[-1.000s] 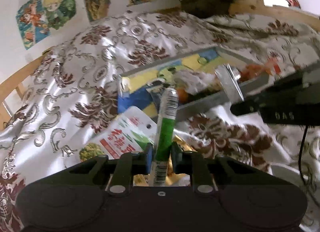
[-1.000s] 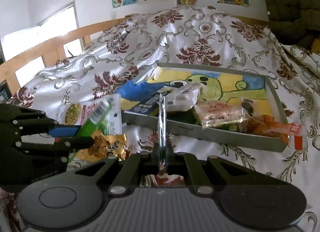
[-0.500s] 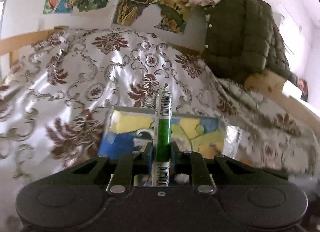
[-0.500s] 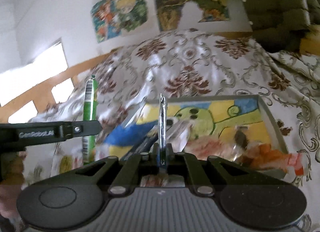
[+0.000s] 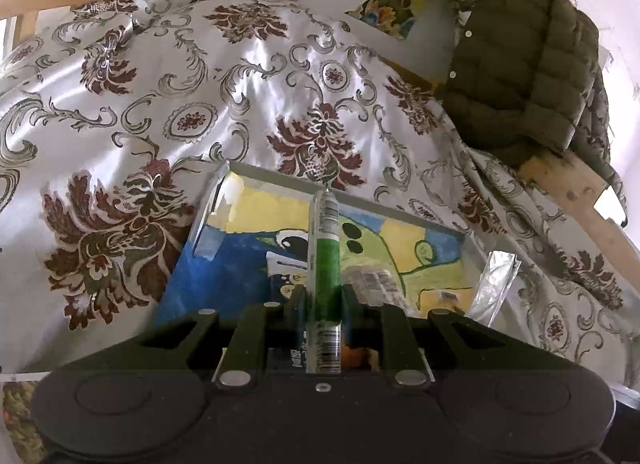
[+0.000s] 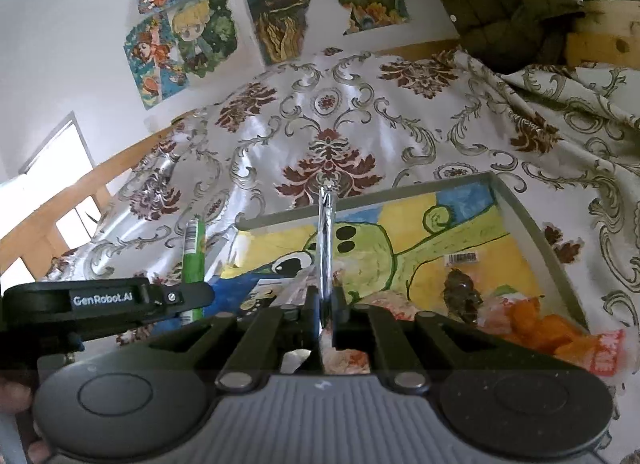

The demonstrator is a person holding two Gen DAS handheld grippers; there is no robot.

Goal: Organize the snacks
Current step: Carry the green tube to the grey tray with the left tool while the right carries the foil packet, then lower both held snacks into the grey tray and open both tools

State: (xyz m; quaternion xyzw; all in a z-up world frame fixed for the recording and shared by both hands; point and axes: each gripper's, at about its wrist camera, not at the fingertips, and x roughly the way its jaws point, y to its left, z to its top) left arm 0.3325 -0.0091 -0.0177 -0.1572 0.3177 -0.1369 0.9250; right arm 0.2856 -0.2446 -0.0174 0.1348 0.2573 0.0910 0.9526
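Floral satin cloth (image 5: 248, 76) fills the background, the painted tray (image 6: 536, 232) low in frame. Your left gripper (image 5: 322, 296) is clamped on a green snack stick (image 5: 326, 260), your right gripper (image 6: 326, 300) on a thin silver packet (image 6: 325, 240), both poised above the tray. Orange snacks (image 6: 560, 332) and other wrappers already lie inside at lower right; these two look next to drop.

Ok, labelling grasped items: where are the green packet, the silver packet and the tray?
green packet (image 5: 327, 264), left wrist view, green middle band.
silver packet (image 6: 325, 248), right wrist view, thin edge.
tray (image 6: 536, 236), right wrist view, right wall.
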